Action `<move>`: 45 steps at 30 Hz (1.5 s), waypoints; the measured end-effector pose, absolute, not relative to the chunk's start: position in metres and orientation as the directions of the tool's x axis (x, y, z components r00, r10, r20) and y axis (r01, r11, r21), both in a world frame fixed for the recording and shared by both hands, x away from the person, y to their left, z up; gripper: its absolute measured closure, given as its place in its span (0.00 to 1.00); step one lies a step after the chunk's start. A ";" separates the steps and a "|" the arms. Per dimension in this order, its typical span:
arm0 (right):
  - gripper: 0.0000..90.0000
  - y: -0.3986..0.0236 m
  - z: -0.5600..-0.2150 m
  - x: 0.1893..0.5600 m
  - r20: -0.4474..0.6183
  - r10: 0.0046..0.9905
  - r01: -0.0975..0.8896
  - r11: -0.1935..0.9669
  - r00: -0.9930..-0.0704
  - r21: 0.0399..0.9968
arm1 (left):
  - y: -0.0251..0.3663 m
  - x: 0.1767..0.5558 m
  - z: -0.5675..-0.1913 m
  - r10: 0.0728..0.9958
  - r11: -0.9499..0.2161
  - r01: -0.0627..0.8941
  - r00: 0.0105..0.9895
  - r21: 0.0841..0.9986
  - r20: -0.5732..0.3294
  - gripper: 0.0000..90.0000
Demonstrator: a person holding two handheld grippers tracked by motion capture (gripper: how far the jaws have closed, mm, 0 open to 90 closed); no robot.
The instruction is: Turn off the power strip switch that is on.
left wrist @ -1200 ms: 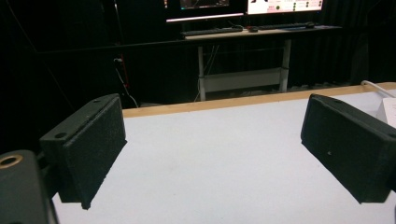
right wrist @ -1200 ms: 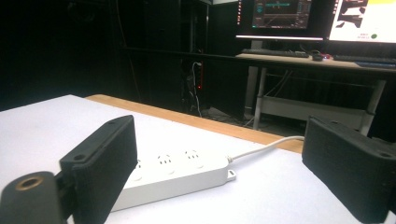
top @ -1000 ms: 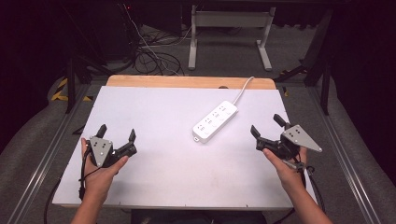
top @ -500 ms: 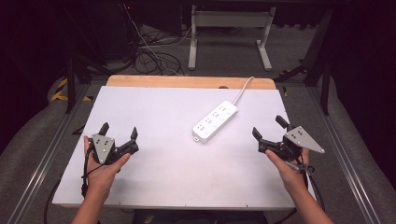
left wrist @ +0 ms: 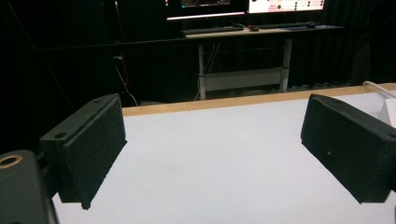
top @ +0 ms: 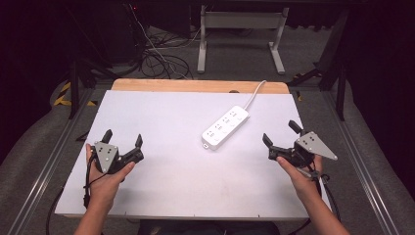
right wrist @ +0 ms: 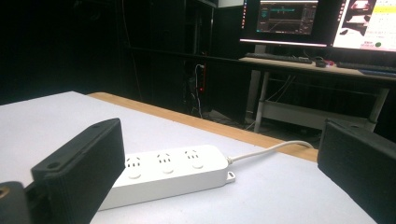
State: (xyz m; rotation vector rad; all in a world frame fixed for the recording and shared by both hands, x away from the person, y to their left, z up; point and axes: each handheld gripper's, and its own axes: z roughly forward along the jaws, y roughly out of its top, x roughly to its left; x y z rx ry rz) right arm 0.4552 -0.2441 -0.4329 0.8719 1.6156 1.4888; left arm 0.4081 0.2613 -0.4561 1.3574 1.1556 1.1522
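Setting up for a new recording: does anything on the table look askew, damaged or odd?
Nothing stands out. The white power strip lies flat, diagonal to the table edges, its cord running off the far side. No damage shows.

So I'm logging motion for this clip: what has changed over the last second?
Very little. The left gripper has slid slightly toward the person's edge of the table; the right gripper has barely shifted. Both are open and hold nothing. The white power strip and its cord lie where they were.
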 end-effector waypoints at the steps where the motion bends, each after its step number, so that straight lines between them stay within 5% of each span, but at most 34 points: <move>1: 0.01 -0.243 -0.432 0.455 -0.086 0.874 -0.013 0.091 -0.479 0.996 | 0.262 0.407 -0.456 0.993 -0.069 0.063 0.098 0.996 0.062 0.08; 45: 0.04 -0.239 -0.434 0.452 -0.102 0.864 -0.002 0.116 -0.492 0.993 | 0.259 0.408 -0.456 0.991 -0.077 0.060 0.112 0.995 0.070 0.08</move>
